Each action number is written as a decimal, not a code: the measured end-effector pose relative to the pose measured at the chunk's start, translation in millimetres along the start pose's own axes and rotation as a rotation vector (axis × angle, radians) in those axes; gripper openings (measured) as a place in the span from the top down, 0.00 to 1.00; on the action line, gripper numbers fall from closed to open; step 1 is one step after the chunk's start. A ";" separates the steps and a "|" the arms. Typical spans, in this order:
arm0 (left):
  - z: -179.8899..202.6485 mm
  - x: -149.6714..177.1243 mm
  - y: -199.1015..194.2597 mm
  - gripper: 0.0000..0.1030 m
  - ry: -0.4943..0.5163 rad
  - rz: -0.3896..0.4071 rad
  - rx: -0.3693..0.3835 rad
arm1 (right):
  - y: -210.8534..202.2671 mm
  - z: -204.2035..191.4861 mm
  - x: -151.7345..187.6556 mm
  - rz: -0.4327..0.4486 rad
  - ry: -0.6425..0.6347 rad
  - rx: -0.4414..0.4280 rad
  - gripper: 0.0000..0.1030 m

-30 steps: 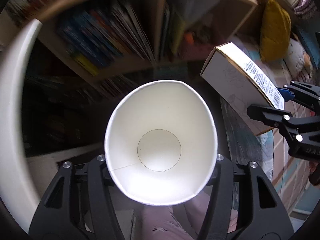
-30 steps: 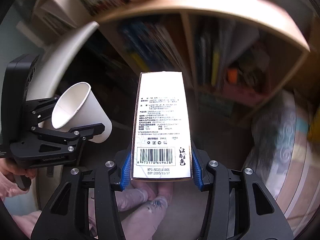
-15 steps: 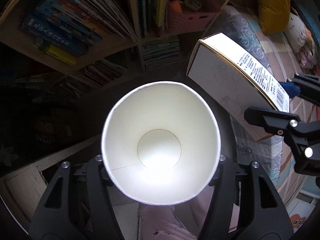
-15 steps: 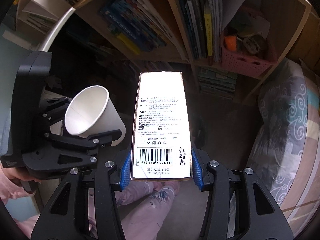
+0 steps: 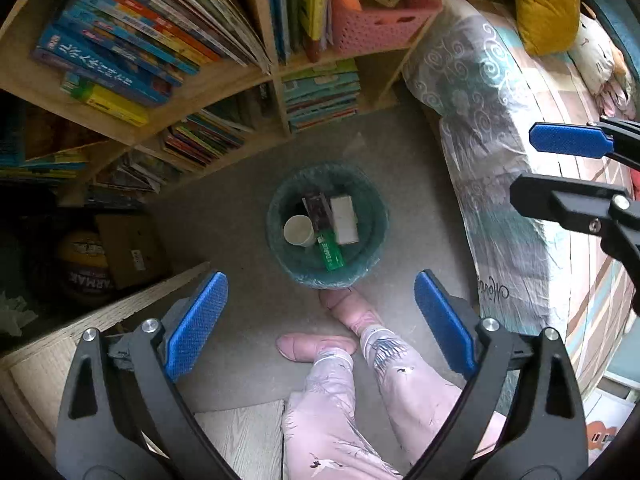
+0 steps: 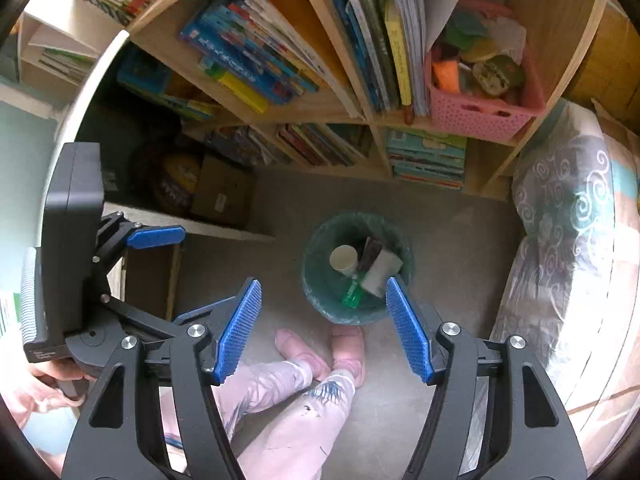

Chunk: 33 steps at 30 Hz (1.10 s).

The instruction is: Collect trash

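Observation:
On the grey floor below both grippers stands a round bin [image 5: 277, 216] [image 6: 314, 280] with a green liner. In it lie a white paper cup [image 5: 298, 230] [image 6: 343, 259], a white box [image 5: 344, 219] [image 6: 382, 273], a green packet [image 5: 330, 252] [image 6: 352, 294] and a dark wrapper [image 5: 316, 207]. My left gripper [image 5: 320, 285] [image 6: 176, 276] points straight down above the bin. Its jaws are opening and hold nothing. My right gripper [image 6: 323, 292] [image 5: 560, 168] hangs beside it, jaws also opening, nothing between the blue pads [image 6: 240, 328].
A wooden bookshelf [image 6: 360, 120] full of books and a pink basket [image 6: 480, 112] stands behind the bin. A quilt-covered bed [image 5: 500, 160] lies to the right. A person's feet [image 5: 344, 320] touch the bin's near side. A cardboard box [image 5: 132, 248] and a ball [image 5: 82, 264] sit at the left.
Both grippers sank a little and opened. The paper cup left the left gripper and the white box left the right one; both now lie in the bin.

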<state>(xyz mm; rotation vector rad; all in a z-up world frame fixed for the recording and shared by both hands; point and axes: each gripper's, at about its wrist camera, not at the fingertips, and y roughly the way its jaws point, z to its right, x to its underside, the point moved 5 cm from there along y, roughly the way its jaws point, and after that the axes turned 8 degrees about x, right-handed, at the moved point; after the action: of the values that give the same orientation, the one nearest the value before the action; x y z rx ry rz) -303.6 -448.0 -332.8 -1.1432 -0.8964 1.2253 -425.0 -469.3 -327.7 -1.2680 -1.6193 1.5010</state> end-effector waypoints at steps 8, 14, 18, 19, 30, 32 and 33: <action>-13.1 1.9 -26.3 0.08 -0.051 0.055 -0.023 | -17.5 -8.7 -13.6 0.037 -0.030 0.002 0.32; -27.0 8.4 -59.4 0.07 -0.105 0.130 -0.060 | -33.2 -26.9 -27.7 0.076 -0.079 -0.012 0.28; -35.6 17.4 -91.8 0.07 -0.165 0.203 -0.050 | -54.0 -50.7 -40.5 0.132 -0.138 -0.034 0.22; -39.2 21.5 -103.0 0.07 -0.183 0.226 -0.054 | -58.7 -56.2 -42.6 0.143 -0.150 -0.040 0.20; -92.1 83.9 -209.0 0.07 -0.408 0.408 -0.189 | -109.8 -161.5 -75.0 0.279 -0.362 -0.128 0.13; -104.2 101.3 -230.5 0.07 -0.469 0.450 -0.222 | -118.7 -190.6 -77.9 0.304 -0.426 -0.143 0.13; -110.8 110.9 -240.5 0.07 -0.499 0.470 -0.232 | -121.5 -200.6 -78.0 0.310 -0.449 -0.152 0.13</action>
<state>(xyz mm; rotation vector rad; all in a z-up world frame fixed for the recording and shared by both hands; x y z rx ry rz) -123.7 -350.1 -131.7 -1.3014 -1.2035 1.8831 -246.8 -448.0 -157.8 -1.3827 -1.9118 1.9976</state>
